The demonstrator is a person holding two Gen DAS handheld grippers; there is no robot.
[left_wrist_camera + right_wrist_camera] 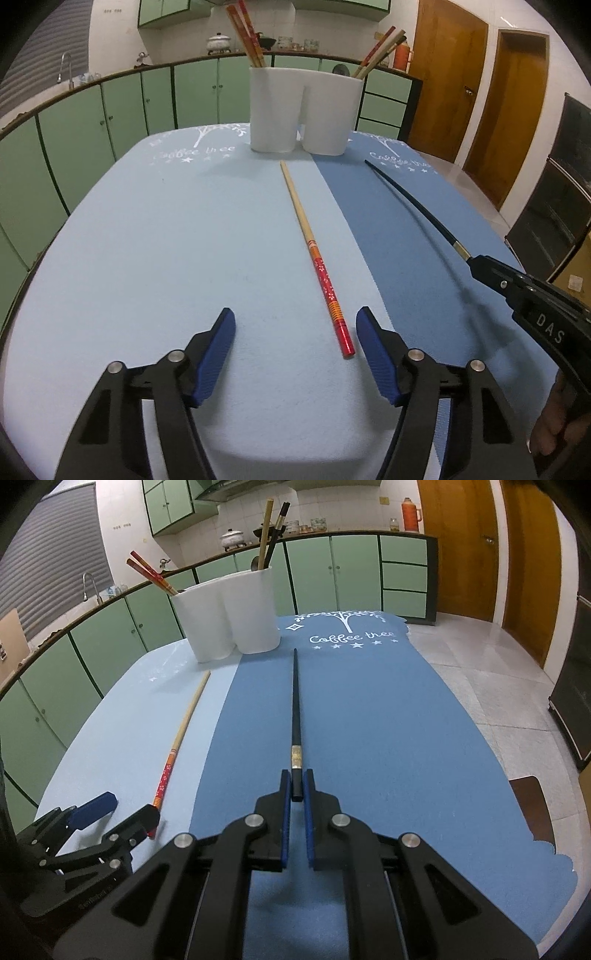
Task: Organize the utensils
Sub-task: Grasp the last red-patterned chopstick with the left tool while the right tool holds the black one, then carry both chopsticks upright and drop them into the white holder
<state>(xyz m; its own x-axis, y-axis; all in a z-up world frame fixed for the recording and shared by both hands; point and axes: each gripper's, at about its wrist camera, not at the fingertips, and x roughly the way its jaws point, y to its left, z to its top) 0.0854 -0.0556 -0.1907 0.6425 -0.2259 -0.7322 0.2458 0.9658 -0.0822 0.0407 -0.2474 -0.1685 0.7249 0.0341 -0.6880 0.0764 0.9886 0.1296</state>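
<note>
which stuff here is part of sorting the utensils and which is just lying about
Job:
black chopstick, in the right gripper
red chopstick, between the open fingers of the left gripper
white holder

Lying about:
pot
thermos
tap
mats

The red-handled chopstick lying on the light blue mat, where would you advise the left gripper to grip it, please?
Grip the red-handled chopstick at its thick red end, coming down from above. It lies flat, that end nearest the open left gripper, just inside the right finger, so shift slightly right to straddle it.
</note>
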